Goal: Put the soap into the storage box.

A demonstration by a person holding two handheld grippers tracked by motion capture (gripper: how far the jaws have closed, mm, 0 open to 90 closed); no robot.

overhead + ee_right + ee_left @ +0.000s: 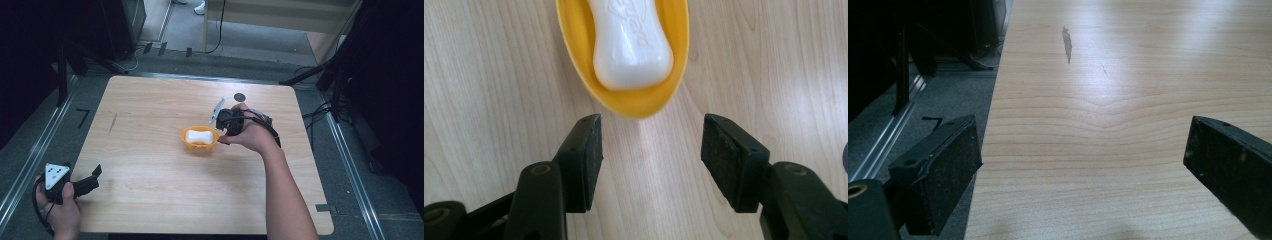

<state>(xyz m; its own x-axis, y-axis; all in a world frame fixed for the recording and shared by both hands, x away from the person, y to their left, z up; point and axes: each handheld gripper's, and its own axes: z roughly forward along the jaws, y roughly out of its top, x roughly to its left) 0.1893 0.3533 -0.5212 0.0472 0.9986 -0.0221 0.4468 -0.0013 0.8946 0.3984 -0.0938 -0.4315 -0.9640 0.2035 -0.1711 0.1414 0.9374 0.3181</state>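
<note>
The wooden table (150, 165) was mostly bare, with a dark smear (113, 122) on its left part and a small dark round spot (239, 97) near the far edge. Black cables (218, 30) trailed over the grey floor (185, 30) behind, and black stands (62, 70) flanked both sides.
</note>
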